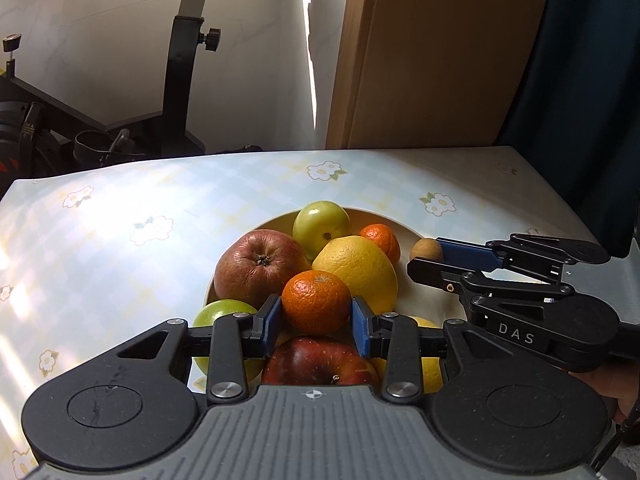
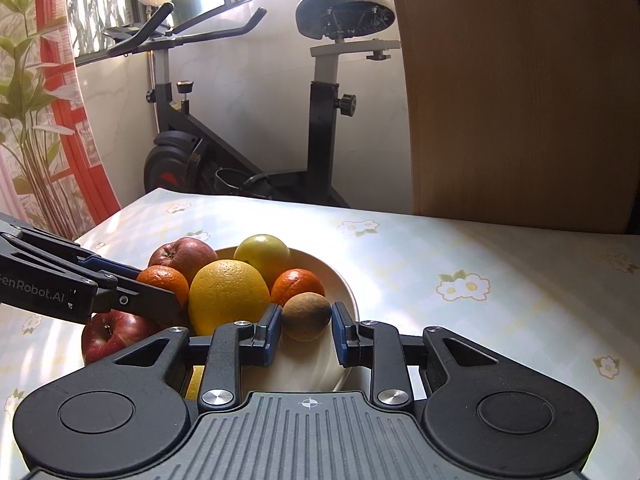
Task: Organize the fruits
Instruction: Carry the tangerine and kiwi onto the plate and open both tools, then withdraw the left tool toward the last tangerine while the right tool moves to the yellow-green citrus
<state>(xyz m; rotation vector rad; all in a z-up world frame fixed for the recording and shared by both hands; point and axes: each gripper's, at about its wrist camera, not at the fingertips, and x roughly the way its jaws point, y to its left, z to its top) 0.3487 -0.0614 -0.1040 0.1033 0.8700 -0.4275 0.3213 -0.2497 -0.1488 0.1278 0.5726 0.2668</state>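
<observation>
A white bowl (image 1: 404,230) on the flowered table holds red apples (image 1: 258,266), green apples (image 1: 322,226), a large yellow orange (image 1: 356,270) and tangerines. My left gripper (image 1: 316,322) has its blue pads against both sides of a tangerine (image 1: 316,300) on top of the pile. My right gripper (image 2: 303,330) has its pads around a brown kiwi (image 2: 306,316) at the bowl's near rim (image 2: 348,292), with small gaps showing. The right gripper also shows in the left wrist view (image 1: 434,258), at the kiwi (image 1: 425,249).
A flowered tablecloth (image 1: 120,232) covers the table. A wooden panel (image 2: 520,100) stands behind the table's far edge. An exercise bike (image 2: 320,120) stands by the wall beyond the table. A second tangerine (image 2: 297,284) lies behind the kiwi.
</observation>
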